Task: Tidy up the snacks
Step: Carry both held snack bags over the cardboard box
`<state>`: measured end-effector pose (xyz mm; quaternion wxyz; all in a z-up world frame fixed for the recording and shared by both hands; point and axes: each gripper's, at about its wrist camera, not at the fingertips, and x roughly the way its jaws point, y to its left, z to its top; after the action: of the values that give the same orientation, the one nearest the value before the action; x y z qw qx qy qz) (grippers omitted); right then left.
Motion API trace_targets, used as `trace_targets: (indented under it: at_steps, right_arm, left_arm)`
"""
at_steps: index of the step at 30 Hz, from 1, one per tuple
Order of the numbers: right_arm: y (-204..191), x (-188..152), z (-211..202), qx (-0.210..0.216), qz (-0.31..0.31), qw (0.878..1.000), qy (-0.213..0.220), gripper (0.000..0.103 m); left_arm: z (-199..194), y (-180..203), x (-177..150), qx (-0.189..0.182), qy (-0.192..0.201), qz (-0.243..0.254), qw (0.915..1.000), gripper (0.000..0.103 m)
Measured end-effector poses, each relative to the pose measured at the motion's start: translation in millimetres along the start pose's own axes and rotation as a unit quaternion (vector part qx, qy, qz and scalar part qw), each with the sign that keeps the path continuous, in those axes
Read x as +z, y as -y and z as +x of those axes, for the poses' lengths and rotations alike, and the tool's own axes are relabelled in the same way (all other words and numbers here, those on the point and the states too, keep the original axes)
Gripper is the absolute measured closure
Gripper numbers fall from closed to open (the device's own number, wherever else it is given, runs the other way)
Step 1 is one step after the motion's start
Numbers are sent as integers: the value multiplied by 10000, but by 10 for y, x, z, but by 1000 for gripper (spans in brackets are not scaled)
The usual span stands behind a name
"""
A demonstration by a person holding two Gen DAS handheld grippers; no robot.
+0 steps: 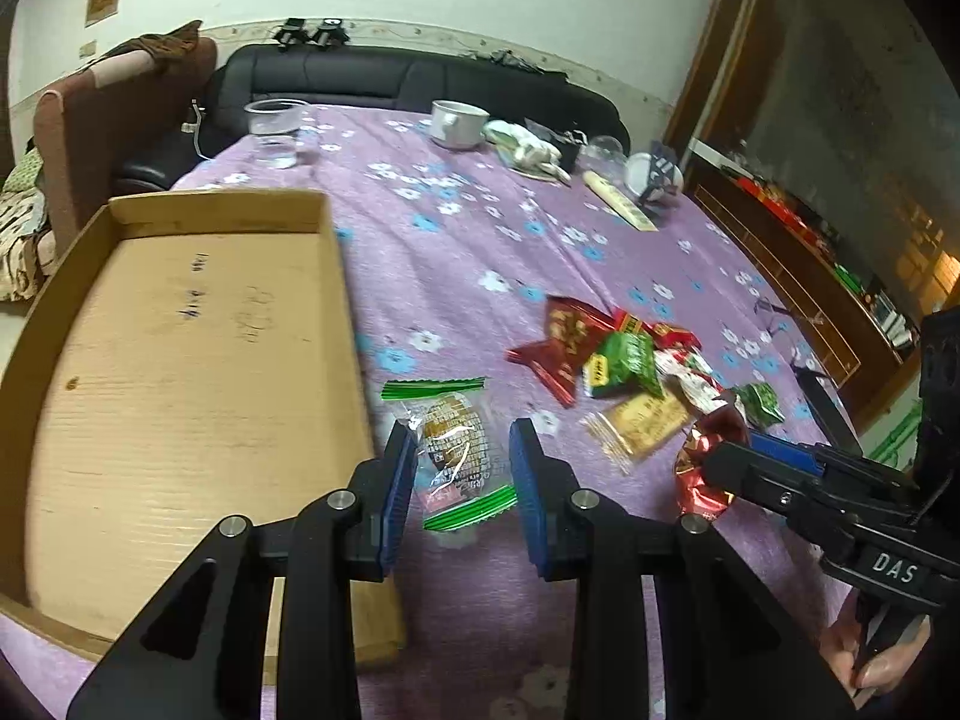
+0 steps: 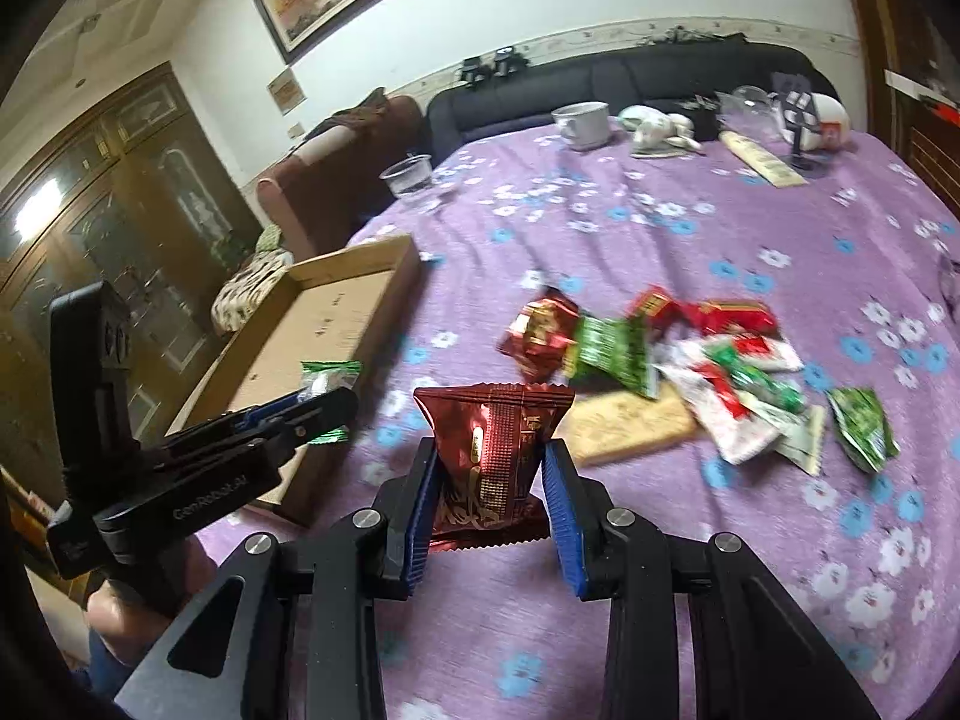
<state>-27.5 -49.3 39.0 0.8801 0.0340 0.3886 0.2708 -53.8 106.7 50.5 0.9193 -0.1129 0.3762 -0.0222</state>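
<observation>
In the left wrist view my left gripper (image 1: 462, 429) is shut on a clear snack packet (image 1: 459, 456) with green-striped ends, held just right of an empty cardboard tray (image 1: 180, 360). My right gripper (image 2: 491, 445) is shut on a dark red foil packet (image 2: 498, 450) and holds it above the purple cloth. Beyond it lies a pile of red, green and white snack packets (image 2: 660, 360) with a tan biscuit packet (image 2: 630, 426). The right wrist view also shows the left gripper (image 2: 336, 405) with its packet (image 2: 327, 375) beside the tray (image 2: 336, 312). From the left wrist, the right gripper (image 1: 720, 459) shows with the red packet (image 1: 699, 480).
The table wears a purple flowered cloth (image 1: 480, 240). At its far end stand a plastic cup (image 1: 276, 120), a white mug (image 1: 459, 120), a crumpled cloth (image 1: 528, 150) and small clutter. A black sofa (image 1: 390, 78) is behind, a wooden cabinet (image 1: 810, 252) to the right.
</observation>
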Motion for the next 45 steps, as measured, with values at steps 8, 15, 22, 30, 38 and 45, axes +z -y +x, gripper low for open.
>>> trace_targets:
  at_steps: [8, 15, 22, 30, 38, 45]
  right_arm:
    - [-386, 155, 144, 326, -318, 9989, -145, 68]
    - [-749, 248, 365, 672, -517, 9957, -364, 68]
    - [-1169, 234, 597, 868, -888, 9906, -571, 68]
    - [-1452, 136, 911, 949, -1192, 9844, -878, 68]
    - [-1509, 47, 1098, 937, -1282, 9821, -1017, 68]
    - [-1495, 8, 1160, 883, -1258, 9827, -1037, 66]
  left_arm:
    - [-120, -347, 39, 277, 191, -336, 9989, 74]
    - [-233, -716, 23, 562, 299, -671, 9957, 74]
    - [-320, -1048, -57, 822, 348, -955, 9914, 73]
    - [-307, -1294, -134, 1007, 271, -1169, 9876, 73]
    - [-258, -1344, -146, 1138, 197, -1179, 9863, 73]
    - [-226, -1331, -144, 1140, 131, -1175, 9864, 73]
